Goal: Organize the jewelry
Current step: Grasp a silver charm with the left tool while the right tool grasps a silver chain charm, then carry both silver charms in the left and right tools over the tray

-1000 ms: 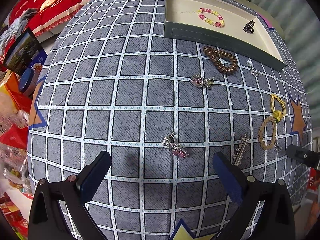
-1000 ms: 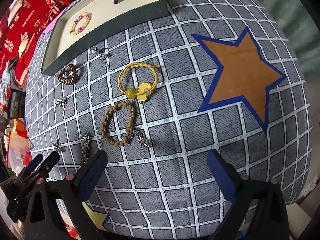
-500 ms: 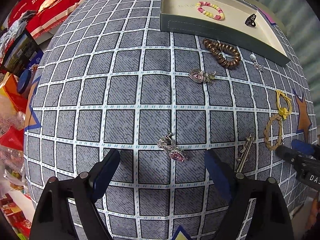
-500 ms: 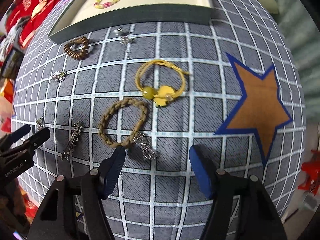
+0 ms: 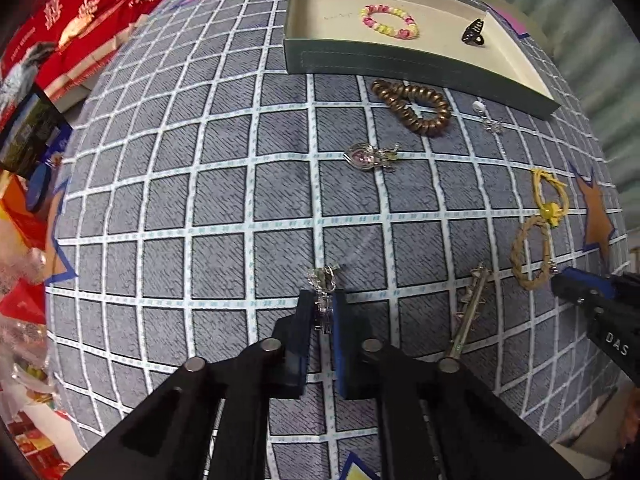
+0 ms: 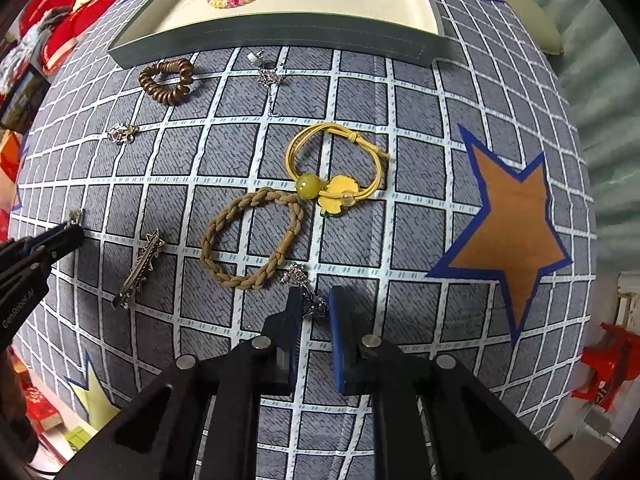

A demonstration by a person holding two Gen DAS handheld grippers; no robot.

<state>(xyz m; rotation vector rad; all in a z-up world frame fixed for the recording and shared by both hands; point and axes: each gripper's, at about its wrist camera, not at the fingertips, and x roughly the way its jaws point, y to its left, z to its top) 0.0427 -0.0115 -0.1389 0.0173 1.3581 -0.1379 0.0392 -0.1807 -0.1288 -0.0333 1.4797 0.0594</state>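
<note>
My left gripper (image 5: pixel 322 302) is shut on a silver brooch with pink stones (image 5: pixel 322 284) on the grey checked cloth. My right gripper (image 6: pixel 314 304) is shut on a small silver charm (image 6: pixel 306 294) next to a braided tan hair tie (image 6: pixel 250 238). A yellow hair tie (image 6: pixel 336 168), a metal hair clip (image 6: pixel 140 268), a brown spiral hair tie (image 6: pixel 168 80), a silver pendant (image 5: pixel 370 156) and a silver earring (image 6: pixel 266 74) lie loose on the cloth. The grey tray (image 5: pixel 400 66) at the far side holds a beaded bracelet (image 5: pixel 390 22) and a black claw clip (image 5: pixel 474 32).
Red boxes and packages (image 5: pixel 80 12) are stacked beyond the left edge. An orange star (image 6: pixel 508 224) is printed on the cloth at the right. The table drops off at the right and near edges.
Both grippers were wide open a second ago. Each moved forward and down and closed, the left on the pink brooch, the right on the silver charm.
</note>
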